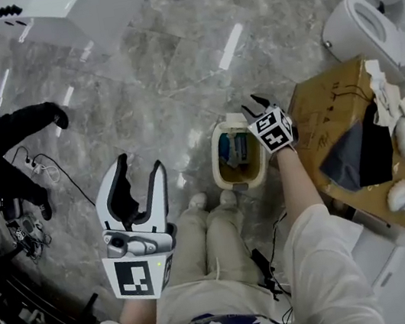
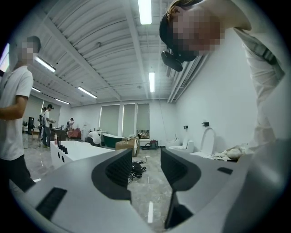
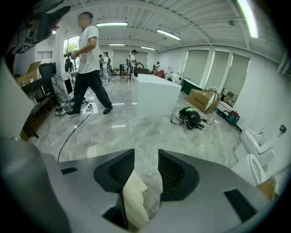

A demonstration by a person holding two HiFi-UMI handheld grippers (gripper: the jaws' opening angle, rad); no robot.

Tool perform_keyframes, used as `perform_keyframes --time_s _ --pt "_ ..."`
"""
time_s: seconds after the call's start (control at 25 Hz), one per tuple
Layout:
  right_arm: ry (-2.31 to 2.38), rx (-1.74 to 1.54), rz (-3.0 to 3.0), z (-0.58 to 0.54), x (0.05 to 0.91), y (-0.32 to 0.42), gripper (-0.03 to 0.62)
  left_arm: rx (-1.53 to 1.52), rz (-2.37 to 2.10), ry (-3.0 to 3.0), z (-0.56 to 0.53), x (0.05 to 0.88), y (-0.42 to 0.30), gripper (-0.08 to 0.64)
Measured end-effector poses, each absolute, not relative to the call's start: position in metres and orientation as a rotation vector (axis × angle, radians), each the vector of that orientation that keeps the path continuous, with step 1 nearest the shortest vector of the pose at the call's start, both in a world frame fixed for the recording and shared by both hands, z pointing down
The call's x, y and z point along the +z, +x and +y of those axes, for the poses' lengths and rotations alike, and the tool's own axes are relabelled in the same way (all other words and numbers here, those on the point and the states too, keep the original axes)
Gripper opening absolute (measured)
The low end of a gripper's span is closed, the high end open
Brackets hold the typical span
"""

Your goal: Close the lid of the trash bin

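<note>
The cream trash bin (image 1: 221,163) stands open on the floor by the person's knees, with rubbish showing inside. Its lid (image 1: 235,120) is tipped up at the far rim. My right gripper (image 1: 256,103) hangs over that far right corner and points steeply down. In the right gripper view the thin cream lid edge (image 3: 132,200) sits between the jaws of my right gripper (image 3: 146,169), against the left one, with a gap to the right one. My left gripper (image 1: 137,178) is held open left of the bin. In the left gripper view nothing lies between the jaws of my left gripper (image 2: 145,169).
A cardboard box (image 1: 325,108) with a dark bag and pale items stands right of the bin. Toilets (image 1: 365,28) lie beyond it. A standing person (image 1: 6,145) and floor cables (image 1: 53,172) are at the left. A white counter (image 1: 75,9) is at the back.
</note>
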State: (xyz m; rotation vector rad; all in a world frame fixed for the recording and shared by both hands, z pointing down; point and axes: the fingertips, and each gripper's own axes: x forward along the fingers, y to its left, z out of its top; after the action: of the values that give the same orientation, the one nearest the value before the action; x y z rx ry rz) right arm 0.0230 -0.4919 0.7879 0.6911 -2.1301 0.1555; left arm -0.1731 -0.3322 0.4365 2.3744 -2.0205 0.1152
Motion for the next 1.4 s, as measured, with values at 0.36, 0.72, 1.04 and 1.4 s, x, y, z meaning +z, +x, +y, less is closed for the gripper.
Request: perform_keyframes --time_s 0.36,0.72,1.04,1.4 --pt "0.615 0.195 -2.113 -0.413 0.811 0.026 0.187 0.107 -2.013 2.381 -0.332 0.429 -0.167 0.181" --pt "0.631 0.276 -2.091 -0.333 0.845 0.046 0.189 0.166 -1.960 2.379 -0.307 0.444 -0.155 0.181" --pt "0.667 0.321 -2.077 -0.281 0.877 0.056 0.189 0.139 -1.941 2.418 -0.293 0.456 -0.141 0.181" --pt "0.717 0.351 -2.076 -0.245 0.914 0.064 0.189 0.204 -1.897 2.413 -0.264 0.494 -0.126 0.185"
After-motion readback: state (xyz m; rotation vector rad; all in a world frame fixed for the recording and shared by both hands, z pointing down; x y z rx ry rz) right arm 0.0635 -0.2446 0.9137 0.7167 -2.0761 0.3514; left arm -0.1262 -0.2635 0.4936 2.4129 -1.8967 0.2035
